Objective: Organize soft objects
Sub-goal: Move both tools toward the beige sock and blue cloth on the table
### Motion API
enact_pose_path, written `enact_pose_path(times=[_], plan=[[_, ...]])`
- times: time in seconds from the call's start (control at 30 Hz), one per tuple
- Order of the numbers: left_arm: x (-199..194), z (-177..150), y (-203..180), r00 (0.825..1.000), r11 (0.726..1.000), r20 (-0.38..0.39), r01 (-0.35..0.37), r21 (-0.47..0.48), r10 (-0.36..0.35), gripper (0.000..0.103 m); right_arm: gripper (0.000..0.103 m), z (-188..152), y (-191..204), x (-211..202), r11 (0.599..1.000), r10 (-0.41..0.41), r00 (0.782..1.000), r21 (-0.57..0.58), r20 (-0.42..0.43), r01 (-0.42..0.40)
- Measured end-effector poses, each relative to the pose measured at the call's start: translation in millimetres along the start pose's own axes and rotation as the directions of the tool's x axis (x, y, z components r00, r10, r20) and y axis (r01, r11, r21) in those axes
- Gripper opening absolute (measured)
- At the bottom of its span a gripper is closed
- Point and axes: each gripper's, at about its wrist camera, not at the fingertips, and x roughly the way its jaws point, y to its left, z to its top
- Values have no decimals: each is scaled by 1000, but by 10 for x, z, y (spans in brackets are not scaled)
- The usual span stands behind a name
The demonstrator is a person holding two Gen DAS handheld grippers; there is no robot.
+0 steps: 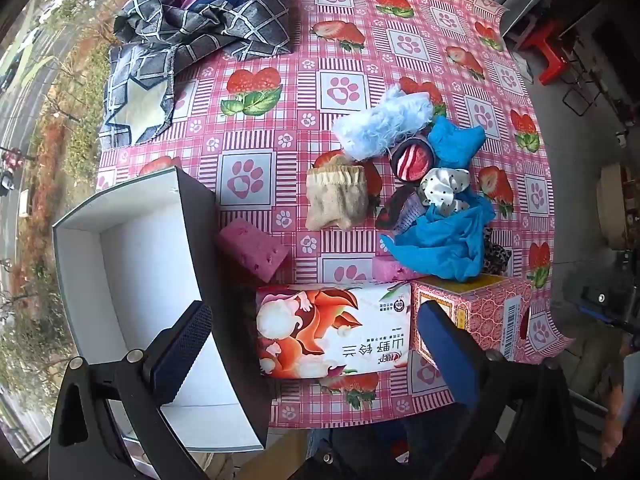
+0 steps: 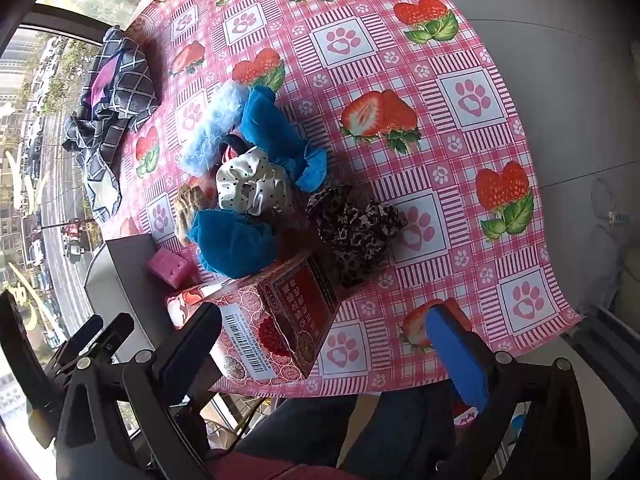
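A pile of soft things lies mid-table: a fluffy light-blue piece [image 1: 384,120] [image 2: 212,132], bright blue cloths [image 1: 444,240] [image 2: 236,240], a white dotted scrunchie [image 1: 442,188] [image 2: 252,186], a leopard-print scrunchie [image 2: 352,224], a beige sock [image 1: 338,196] and a pink sponge [image 1: 256,248] [image 2: 168,266]. A tissue pack [image 1: 334,332] lies near the front edge. My left gripper [image 1: 316,356] is open and empty, straddling the pack from above. My right gripper [image 2: 324,348] is open and empty above the patterned carton [image 2: 280,320].
An open white box with black sides [image 1: 132,280] stands at the left front edge. A patterned pink carton [image 1: 476,312] sits right of the tissue pack. A dark checked cloth [image 1: 200,28] [image 2: 112,112] lies at the far left. The strawberry tablecloth [image 2: 440,160] hangs over the table edge.
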Motion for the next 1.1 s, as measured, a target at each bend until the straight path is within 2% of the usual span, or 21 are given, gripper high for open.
enact_pose_path(times=[0.67,0.8,1.1], plan=[[190,54,15,999,1000,-26,-18,3,18,102,103,38,-59,171,999,-35,999,17,-40,35],[219,48,29,997,998,-62,-56,0,55,102,103,40,-79,199,999,-34,998,24,-50,35],[231,58,41,998,1000,-50,-26,0,26,102,103,58,-101,198,999,-36,997,28,-61,38]])
